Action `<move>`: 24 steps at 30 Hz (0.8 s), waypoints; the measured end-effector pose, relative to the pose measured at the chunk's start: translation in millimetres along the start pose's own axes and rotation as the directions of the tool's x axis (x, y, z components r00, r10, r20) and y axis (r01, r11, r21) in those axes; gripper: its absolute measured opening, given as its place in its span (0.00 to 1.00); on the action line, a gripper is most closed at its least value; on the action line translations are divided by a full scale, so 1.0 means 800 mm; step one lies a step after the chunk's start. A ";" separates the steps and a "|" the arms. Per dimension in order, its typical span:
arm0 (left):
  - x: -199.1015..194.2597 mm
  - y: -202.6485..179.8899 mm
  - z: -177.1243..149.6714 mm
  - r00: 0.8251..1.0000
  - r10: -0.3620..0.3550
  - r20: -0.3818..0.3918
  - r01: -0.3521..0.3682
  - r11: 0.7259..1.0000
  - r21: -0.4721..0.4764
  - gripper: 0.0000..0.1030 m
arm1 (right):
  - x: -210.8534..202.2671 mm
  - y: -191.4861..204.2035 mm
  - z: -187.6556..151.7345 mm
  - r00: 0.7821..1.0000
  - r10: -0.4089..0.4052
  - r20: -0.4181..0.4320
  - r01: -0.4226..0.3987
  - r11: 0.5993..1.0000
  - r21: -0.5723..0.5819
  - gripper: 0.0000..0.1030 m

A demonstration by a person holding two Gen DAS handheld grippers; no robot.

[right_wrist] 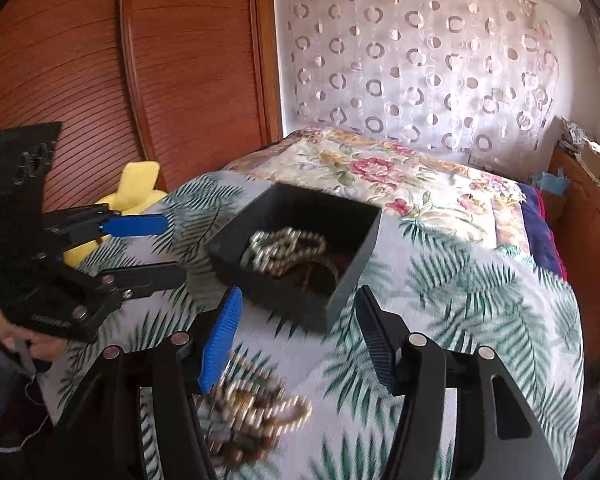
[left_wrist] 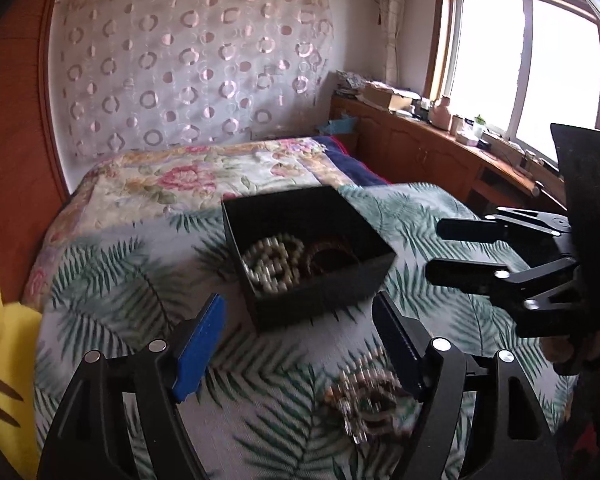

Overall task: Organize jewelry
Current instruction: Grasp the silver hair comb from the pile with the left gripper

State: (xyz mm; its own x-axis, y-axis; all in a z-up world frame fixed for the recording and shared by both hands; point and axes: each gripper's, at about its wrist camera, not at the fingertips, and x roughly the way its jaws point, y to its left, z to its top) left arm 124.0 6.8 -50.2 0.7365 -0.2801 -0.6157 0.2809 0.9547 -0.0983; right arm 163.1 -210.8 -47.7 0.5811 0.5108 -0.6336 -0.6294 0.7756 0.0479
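While the box (left_wrist: 308, 256) sits on the bed (left_wrist: 112, 280) with a pearl strand (left_wrist: 270, 264) and a dark bangle (left_wrist: 332, 252) already in it, one loose heap (left_wrist: 364, 396) of mixed beads lies on the leaf-print cover nearer than the box, just beside it. Left tongs (left_wrist: 298, 344) stand apart, empty, above the gap between box and heap. Right tongs (right_wrist: 296, 340) also apart, empty; heap at their left pad. Step in hand, as I judge: fetching the remaining heap. Next move calls for lowering one set of tongs around the heap, closing on several strands at once, then lifting over the box wall. Blur hides the heap's make-up.
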 end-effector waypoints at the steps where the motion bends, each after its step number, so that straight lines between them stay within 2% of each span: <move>1: -0.002 0.000 -0.009 1.000 -0.002 -0.007 0.002 1.000 -0.005 0.71 | -0.006 0.002 -0.011 1.000 0.003 -0.003 -0.003 1.000 0.007 0.60; 3: -0.003 -0.001 -0.022 1.000 -0.007 -0.025 0.007 1.000 -0.018 0.70 | -0.013 0.010 -0.029 1.000 0.012 -0.009 -0.011 1.000 0.013 0.59; 6: -0.005 -0.002 -0.041 0.999 -0.022 -0.046 0.020 0.999 -0.033 0.70 | -0.019 0.018 -0.057 0.999 0.026 -0.030 -0.025 1.000 0.012 0.47; 9: 0.001 -0.007 -0.057 0.996 -0.028 -0.090 0.025 0.999 -0.034 0.70 | -0.025 0.021 -0.080 0.998 0.032 -0.048 -0.031 0.999 0.033 0.43; 17: 0.010 -0.015 -0.070 0.988 -0.040 -0.150 0.035 0.999 -0.038 0.70 | -0.037 0.023 -0.123 0.997 0.003 -0.082 0.003 0.997 0.080 0.42; 20: 0.015 -0.020 -0.073 0.985 -0.057 -0.163 0.052 0.998 -0.039 0.60 | -0.036 0.020 -0.131 0.996 -0.003 -0.086 0.011 0.996 0.092 0.42; 22: 0.019 -0.022 -0.073 0.982 -0.066 -0.174 0.059 0.997 -0.047 0.44 | -0.032 0.018 -0.135 0.996 -0.005 -0.093 0.014 0.995 0.101 0.42; 24: 0.024 -0.024 -0.074 0.977 -0.093 -0.190 0.081 0.994 -0.069 0.34 | -0.033 0.018 -0.134 0.997 -0.008 -0.081 0.017 0.994 0.104 0.42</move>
State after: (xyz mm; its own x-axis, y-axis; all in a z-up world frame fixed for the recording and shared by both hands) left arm 96.1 -11.3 -106.1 0.5767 -0.3435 -0.7412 0.2963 0.9335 -0.2020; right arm 83.5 -253.1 -112.8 0.5425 0.4728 -0.6944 -0.5625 0.8184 0.1177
